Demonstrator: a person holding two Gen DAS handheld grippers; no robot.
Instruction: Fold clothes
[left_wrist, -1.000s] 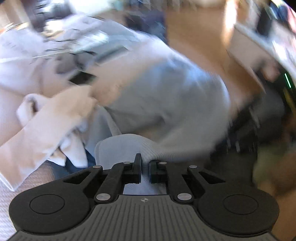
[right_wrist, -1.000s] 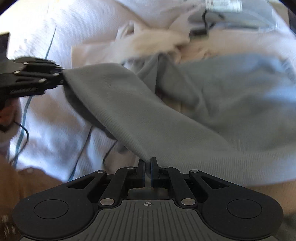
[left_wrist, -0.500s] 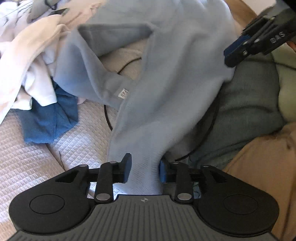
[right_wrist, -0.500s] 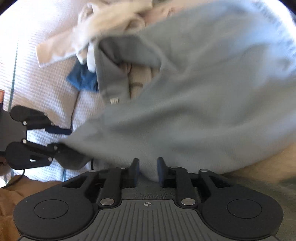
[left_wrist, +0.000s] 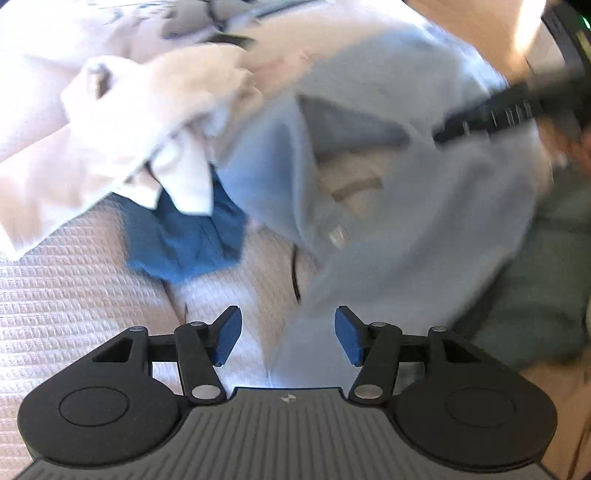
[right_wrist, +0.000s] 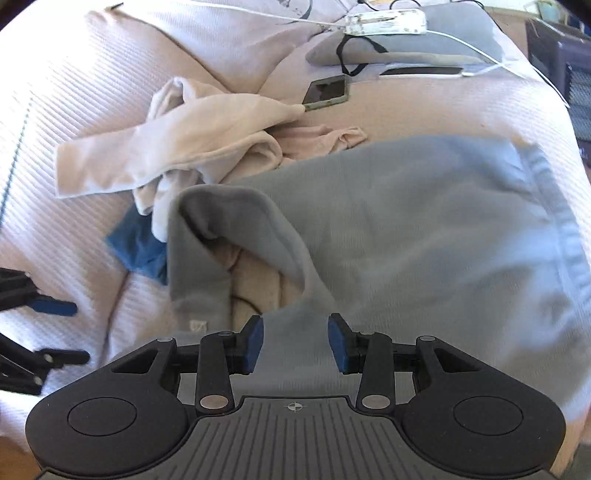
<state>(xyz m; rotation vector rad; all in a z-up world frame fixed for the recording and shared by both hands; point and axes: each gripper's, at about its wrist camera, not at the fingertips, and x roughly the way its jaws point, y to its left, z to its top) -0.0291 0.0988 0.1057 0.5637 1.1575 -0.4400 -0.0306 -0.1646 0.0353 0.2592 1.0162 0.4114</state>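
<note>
- Grey sweatshirt (right_wrist: 406, 221) lies spread over the waffle-weave bed cover (right_wrist: 74, 110), one edge flopped back on itself; laid wide, likely to ease folding.
- Right claw (right_wrist: 295, 339): released, jaws parted above the near hem.
- Left claw (left_wrist: 288, 338): released too, gripping nothing.
- Right view alone shows a phone (right_wrist: 327, 92); the left view is blurred but shows more of the blue cloth (left_wrist: 184, 236) under the cream garment (left_wrist: 140, 122).

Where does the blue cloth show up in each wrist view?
Left wrist: blue cloth sits left of centre, under the cream garment, beside the grey sweatshirt.
Right wrist: blue cloth sits at mid-left, peeking out below the cream garment.
Shared landmark: the sweatshirt's white label.
</note>
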